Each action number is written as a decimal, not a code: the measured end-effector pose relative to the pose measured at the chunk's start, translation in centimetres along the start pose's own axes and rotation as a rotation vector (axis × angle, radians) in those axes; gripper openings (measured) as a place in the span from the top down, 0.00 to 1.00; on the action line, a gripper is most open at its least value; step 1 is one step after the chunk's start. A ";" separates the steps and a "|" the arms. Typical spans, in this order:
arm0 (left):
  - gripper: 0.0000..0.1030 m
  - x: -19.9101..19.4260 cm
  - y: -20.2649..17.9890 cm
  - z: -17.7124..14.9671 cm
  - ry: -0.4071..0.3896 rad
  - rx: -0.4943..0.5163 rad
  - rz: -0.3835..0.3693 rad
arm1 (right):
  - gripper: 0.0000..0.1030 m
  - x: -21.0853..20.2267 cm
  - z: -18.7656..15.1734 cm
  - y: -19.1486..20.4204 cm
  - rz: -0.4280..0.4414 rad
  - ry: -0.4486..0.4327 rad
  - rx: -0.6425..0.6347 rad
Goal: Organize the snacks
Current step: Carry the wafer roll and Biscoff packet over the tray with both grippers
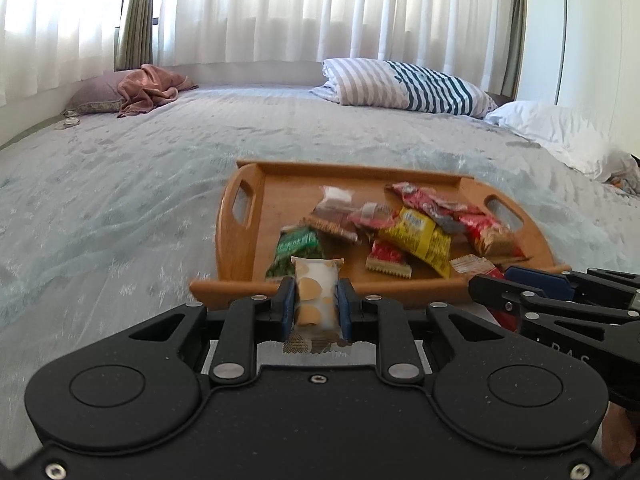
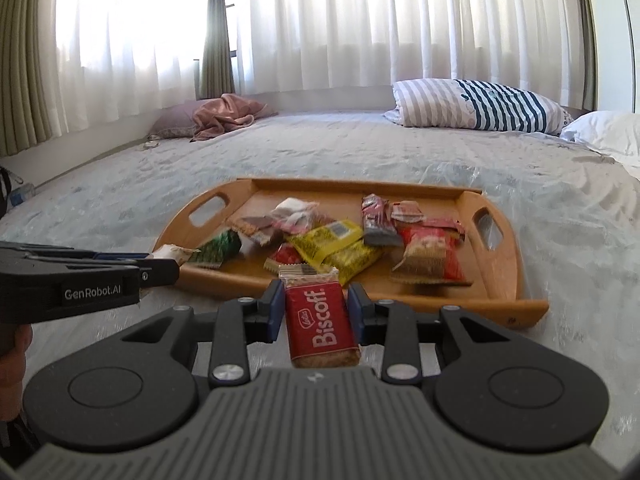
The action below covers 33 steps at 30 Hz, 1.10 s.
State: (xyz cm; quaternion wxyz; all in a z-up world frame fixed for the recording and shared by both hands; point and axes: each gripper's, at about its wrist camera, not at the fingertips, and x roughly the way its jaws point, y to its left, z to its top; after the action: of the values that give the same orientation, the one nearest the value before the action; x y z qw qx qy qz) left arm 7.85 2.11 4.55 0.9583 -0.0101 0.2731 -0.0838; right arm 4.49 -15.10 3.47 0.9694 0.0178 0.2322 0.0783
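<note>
Left wrist view: left hand-held gripper point(image 1: 315, 299) is clenched on a white snack pack w/ tan dots point(image 1: 314, 294), pack upright btwn the blue pads, just in front of the near rim of the wooden tray point(image 1: 236, 248). Tray sits on the bed point(image 1: 120, 184) and holds a loose pile of snacks: green pack point(image 1: 298, 246), yellow pack point(image 1: 420, 238), small red pack point(image 1: 386, 258), more red ones toward the right handle. Right hand-held gripper point(image 1: 494, 280) comes in from the right edge at the tray's near right corner. Striped pillow point(image 1: 404, 84) and pink cloth point(image 1: 150, 88) lie at the far side of the bed. Right wrist view: right hand-held gripper point(image 2: 316, 308) grasps a red Biscoff pack point(image 2: 322, 320), label facing up, near the tray's front rim point(image 2: 500, 304). Left hand-held gripper point(image 2: 162, 262) shows at left w/ its pack's end poking out, beside the tray's near left corner.
</note>
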 end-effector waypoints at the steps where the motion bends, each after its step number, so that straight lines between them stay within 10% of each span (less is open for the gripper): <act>1: 0.80 0.1 0.0 0.3 -0.004 0.002 0.001 | 0.63 0.3 0.3 -0.2 -0.001 0.004 0.013; 33: 0.80 12.8 1.3 9.6 0.036 -0.052 -0.009 | 0.63 12.1 8.8 -3.4 -0.040 0.034 0.086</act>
State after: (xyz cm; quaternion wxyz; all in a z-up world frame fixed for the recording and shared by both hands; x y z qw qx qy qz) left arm 23.79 1.01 5.99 0.9523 -0.0347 0.2922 -0.0814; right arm 19.63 -16.47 5.71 0.9650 0.0536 0.2519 0.0492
